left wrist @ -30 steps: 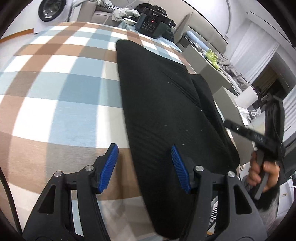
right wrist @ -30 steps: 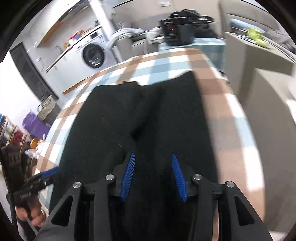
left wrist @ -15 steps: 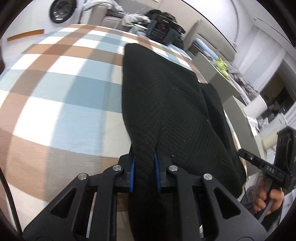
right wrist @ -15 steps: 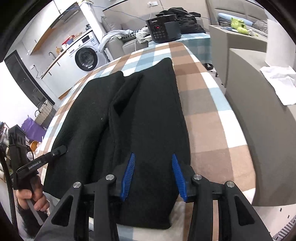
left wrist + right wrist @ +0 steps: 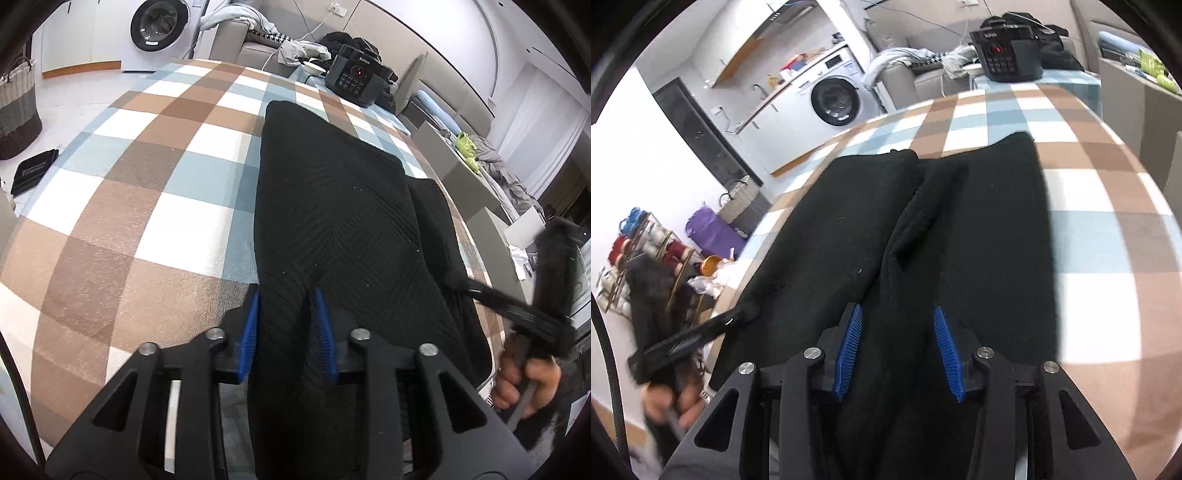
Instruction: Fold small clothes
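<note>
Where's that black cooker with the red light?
The black cooker sits at the far end of the checked table, just beyond the black garment; it is top right in the right wrist view.

The left gripper [image 5: 286, 330] points steeply down; its jaws, just reopened a little, bracket a ridge of black cloth. The right gripper [image 5: 899, 349] also angles down, jaws narrowing but still apart. A hand [image 5: 524, 380] grips each tool's handle.

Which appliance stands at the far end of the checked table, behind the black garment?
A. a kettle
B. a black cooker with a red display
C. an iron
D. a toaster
B: a black cooker with buttons and a red display stands beyond the black garment.
</note>
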`<state>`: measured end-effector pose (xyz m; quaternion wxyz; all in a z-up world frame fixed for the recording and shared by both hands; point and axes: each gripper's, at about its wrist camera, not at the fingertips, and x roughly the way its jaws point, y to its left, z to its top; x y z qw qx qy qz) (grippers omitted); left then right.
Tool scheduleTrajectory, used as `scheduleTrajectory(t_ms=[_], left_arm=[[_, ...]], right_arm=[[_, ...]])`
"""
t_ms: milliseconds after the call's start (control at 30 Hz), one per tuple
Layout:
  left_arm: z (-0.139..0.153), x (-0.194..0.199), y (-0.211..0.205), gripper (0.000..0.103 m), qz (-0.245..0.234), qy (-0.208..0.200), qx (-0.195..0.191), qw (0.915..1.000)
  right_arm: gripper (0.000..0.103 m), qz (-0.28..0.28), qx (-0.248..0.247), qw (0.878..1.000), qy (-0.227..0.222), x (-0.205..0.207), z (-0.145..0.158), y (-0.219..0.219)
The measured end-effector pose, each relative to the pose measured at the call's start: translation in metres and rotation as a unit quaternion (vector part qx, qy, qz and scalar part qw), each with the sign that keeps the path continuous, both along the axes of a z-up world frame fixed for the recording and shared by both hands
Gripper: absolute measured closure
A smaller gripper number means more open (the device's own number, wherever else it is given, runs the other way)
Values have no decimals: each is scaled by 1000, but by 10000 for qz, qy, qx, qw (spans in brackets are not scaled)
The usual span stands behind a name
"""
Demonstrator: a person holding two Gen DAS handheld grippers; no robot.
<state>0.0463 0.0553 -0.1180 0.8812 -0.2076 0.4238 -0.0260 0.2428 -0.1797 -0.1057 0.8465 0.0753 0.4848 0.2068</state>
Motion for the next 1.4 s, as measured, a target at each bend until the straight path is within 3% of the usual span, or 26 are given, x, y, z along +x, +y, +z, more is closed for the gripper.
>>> scheduleTrajectory(t_ms=[33,167,300,400,567,767,900,1067,1200,1300,1400], left_arm=[[2,-4,1,72,6,-38,-27,10000],[9,-10,8,67,44,-149,-74,9999],[13,-10,9,65,-3,-205,-70,9998],[16,-12,7,64,-71,-199,-51,9998],[17,-15,2,56,-141,-162,68,9997],[15,-17,-1,50,-161,-103,118,9997],[16,-18,1,50,-170,-127,128,9997],[12,-14,1,50,-195,-62,54,9998],[12,-13,0,50,-237,-67,28,9997],[13,-13,-1,50,-256,-89,31,9996],[13,-13,-2,50,-245,-77,18,9997]], right_arm=[[75,-141,-359,9993,19,4,-4,3],[75,-30,-422,9990,-120,-1,6,6],[62,306,790,9960,279,6,6,-1],[59,374,1206,9912,394,16,6,2],[59,390,961,9937,418,39,-3,24],[59,634,51,9979,128,47,4,55],[59,470,60,9988,137,42,9,40],[62,106,-455,9989,106,40,3,12],[63,122,-469,9988,6,32,8,9],[63,273,-95,9996,1,35,6,14],[69,178,-347,9992,44,45,-3,19]])
